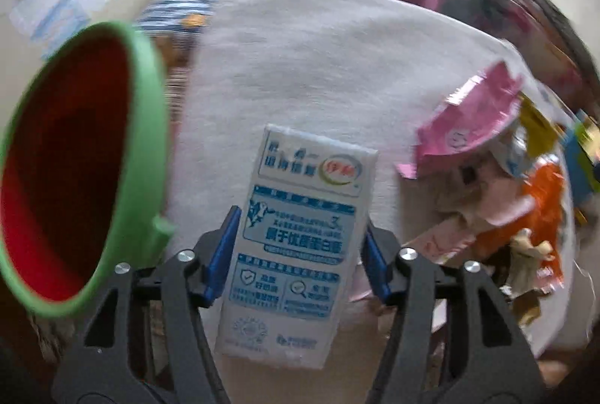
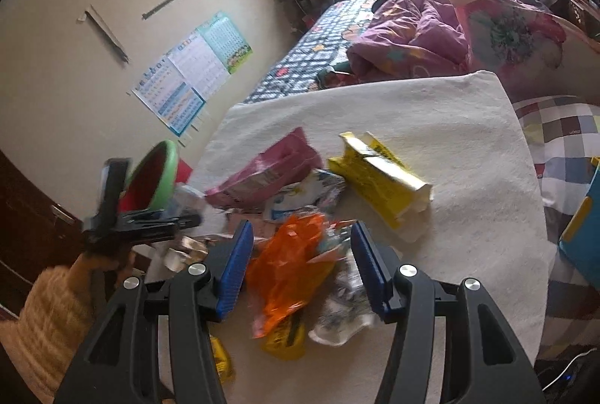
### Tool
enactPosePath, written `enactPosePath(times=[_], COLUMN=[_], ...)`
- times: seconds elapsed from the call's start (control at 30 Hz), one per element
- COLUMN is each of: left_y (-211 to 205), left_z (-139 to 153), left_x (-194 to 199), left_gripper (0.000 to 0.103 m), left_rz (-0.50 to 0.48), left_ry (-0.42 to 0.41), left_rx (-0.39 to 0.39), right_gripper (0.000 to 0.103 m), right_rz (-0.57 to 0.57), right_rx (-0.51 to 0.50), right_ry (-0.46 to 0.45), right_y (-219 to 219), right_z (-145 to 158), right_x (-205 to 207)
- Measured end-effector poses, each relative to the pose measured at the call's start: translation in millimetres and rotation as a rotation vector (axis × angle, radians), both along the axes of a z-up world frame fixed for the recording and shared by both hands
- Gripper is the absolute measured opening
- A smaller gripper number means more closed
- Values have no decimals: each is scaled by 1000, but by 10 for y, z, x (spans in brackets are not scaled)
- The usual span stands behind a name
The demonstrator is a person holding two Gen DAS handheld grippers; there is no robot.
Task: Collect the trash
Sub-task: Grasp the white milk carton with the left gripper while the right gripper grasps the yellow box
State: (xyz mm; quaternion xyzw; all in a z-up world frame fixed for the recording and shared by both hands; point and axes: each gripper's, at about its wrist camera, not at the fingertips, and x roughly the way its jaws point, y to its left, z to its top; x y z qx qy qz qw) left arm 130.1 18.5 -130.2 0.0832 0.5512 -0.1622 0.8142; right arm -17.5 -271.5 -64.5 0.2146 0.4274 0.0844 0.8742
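My left gripper (image 1: 298, 250) is clamped on the white-and-blue printed milk carton (image 1: 296, 246), held upright beside the green-rimmed, red-lined round bin (image 1: 75, 164). My right gripper (image 2: 300, 269) stands apart above the crumpled orange plastic wrapper (image 2: 288, 265) on the white cloth-covered table (image 2: 431, 111).

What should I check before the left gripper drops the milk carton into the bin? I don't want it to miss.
1. Left gripper shut on the milk carton, pads on both sides: ok.
2. Carton upright between the fingers, not slipping: cannot tell, the picture is blurred.
3. Green-rimmed bin open, mouth facing the carton: ok.
4. Carton over the bin's mouth: not ok, the bin lies off to its left.
5. Right gripper open over the orange wrapper, away from the bin: ok.
6. Room inside the bin: cannot tell, only its red inside wall shows.
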Motion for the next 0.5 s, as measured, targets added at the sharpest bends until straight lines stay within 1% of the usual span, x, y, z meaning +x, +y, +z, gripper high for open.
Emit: enactPosePath(times=[0.03, 0.07, 0.13, 0.23, 0.33, 0.43, 0.5], left_y=[28, 53, 71, 127, 134, 80, 98], left_z=[41, 70, 138, 167, 163, 80, 77], left_x=[-61, -92, -148, -252, -287, -226, -230], left_gripper=[71, 74, 76, 78, 78, 78, 78], left_rz=[29, 51, 106, 189, 199, 185, 193], left_ry=[-23, -36, -62, -99, -102, -90, -83], left_rx=[-27, -55, -82, -86, -86, -64, -67], right_gripper=[54, 54, 54, 54, 54, 53, 53], right_rz=[0, -1, -3, -11, 10, 60, 86], right_rx=[-16, -28, -54, -65, -73, -77, -84], right_ry=[9, 15, 34, 68, 104, 141, 170], right_y=[-52, -90, -211, -413, -521, -508, -480], right_z=[-23, -34, -67, -143, -235, -357, -466], right_x=[43, 74, 172, 357, 550, 731, 837])
